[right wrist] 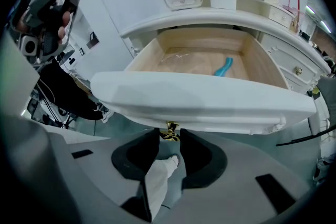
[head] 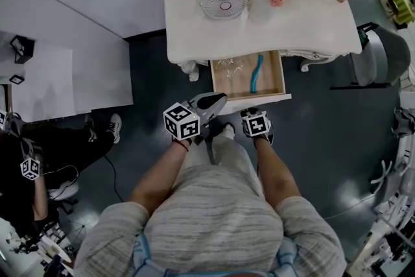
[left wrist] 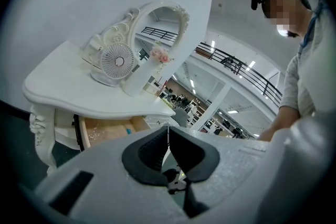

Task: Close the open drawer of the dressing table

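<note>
1. The right gripper (right wrist: 169, 136) appears to pinch the small gold knob (right wrist: 170, 129) at lower centre, though firm contact is hard to confirm.
2. The left gripper (left wrist: 168, 131) is pressed together with nothing between its jaws.
3. The drawer (right wrist: 205, 99) stands pulled out, mid-frame, under the dressing table (head: 305, 29). It is stiff wood holding little but a blue item (right wrist: 224, 66), so it is probably light.
4. The knob looks smooth and slippery, so pushing on the broad white front seems surer.

The head view looks steeply down on the drawer (head: 271, 78); the right gripper view sits close under its front; the left gripper view, seemingly farther back, sees it below the tabletop (left wrist: 68, 81).
</note>
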`<action>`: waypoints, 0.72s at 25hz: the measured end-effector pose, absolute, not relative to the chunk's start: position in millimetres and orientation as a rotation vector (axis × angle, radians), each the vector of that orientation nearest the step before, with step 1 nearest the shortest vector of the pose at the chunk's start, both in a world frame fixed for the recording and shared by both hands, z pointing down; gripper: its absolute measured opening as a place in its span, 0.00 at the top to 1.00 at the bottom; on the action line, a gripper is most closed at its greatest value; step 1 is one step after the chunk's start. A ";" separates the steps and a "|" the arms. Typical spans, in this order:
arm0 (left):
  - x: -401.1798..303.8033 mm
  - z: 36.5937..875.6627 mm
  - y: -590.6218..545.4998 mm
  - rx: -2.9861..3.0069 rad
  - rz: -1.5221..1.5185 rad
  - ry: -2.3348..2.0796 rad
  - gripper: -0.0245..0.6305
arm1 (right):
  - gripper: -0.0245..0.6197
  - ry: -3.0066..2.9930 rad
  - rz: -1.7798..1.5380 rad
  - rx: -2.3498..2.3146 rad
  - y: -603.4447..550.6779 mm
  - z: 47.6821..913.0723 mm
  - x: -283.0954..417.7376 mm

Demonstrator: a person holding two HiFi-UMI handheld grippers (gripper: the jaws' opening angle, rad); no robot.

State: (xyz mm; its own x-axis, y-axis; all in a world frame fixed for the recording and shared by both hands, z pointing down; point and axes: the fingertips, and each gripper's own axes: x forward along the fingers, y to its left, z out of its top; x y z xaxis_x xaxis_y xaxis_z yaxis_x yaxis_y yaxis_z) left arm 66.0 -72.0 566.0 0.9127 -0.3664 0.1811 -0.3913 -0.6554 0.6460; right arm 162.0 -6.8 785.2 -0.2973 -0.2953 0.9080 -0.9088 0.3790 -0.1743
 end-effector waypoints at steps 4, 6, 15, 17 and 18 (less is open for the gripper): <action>65.0 566.1 -78.1 2.339 0.034 -0.552 0.93 | 0.78 -1.793 0.913 1.042 -15.3 781.9 162.9; 64.0 566.6 -80.8 2.336 0.027 -0.558 0.93 | 0.78 -1.789 0.911 1.037 -20.1 779.7 161.8; 53.2 572.4 -100.8 2.322 -0.014 -0.584 0.93 | 0.78 -1.760 0.907 1.047 -52.1 784.0 160.8; 49.8 576.0 -98.8 2.312 -0.019 -0.589 0.93 | 0.78 -1.743 0.911 1.043 -51.5 784.3 160.9; 48.4 578.0 -95.1 2.301 -0.017 -0.591 0.93 | 0.78 -1.734 0.916 1.036 -47.8 784.1 161.5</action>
